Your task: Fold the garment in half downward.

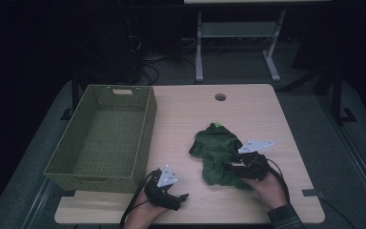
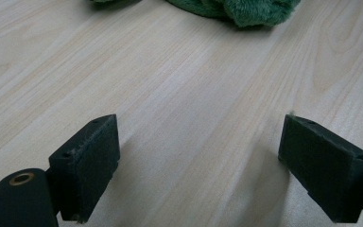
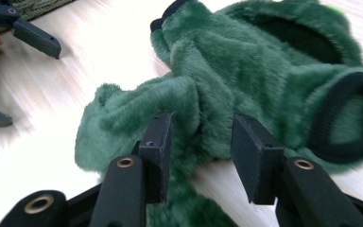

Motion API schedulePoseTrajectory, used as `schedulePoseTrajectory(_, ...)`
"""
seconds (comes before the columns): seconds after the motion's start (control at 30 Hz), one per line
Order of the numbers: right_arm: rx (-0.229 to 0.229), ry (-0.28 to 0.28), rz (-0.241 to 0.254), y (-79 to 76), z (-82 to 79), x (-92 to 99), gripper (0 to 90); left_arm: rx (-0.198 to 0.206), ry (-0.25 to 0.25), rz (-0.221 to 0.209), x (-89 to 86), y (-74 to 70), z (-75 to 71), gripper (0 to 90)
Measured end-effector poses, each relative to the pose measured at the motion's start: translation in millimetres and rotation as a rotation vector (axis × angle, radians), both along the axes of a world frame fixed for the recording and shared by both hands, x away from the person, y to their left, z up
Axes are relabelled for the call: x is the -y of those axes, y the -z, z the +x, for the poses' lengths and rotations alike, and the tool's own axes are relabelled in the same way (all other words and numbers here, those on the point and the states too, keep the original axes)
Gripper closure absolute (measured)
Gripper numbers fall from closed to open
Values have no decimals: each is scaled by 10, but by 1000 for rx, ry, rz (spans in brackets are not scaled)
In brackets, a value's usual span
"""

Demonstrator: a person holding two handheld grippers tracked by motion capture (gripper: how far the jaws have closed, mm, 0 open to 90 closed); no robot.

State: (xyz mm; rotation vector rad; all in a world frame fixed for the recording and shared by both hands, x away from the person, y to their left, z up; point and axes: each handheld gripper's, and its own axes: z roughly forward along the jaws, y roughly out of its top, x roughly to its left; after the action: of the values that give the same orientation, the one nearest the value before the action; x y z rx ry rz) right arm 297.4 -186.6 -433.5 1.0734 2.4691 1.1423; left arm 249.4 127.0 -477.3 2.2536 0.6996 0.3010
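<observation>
Straddling a fold of the fluffy green plush garment (image 3: 246, 71), the right tongs (image 3: 201, 156) stand part open, pads not pressing. Garment lies right of the tabletop (image 1: 248, 109) centre, long axis running far-to-near, near end under the right tongs. Left tongs (image 2: 198, 165) wide apart, empty, near front edge, garment beyond them. Woven green basket (image 1: 102, 136) sits at left edge.

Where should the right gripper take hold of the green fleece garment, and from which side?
Take the bunched fold of the green fleece garment lying just ahead of the right gripper, coming from the person's side, low along the table. That ridge stands up from the flat, crumpled cloth, so the parted jaws can probably straddle and pinch it. The dark-edged cuff is a firmer alternative.
</observation>
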Motion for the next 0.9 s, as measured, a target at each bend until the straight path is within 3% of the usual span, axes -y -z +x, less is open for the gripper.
schedulePoseTrajectory(0.23,23,20,9,-44,-74,219,558,-3,-1,-1,0,0,-2,126)
schedulePoseTrajectory(0.9,-18,88,-23,117,-471,752,523,-4,20,-2,-6,0,20,134)
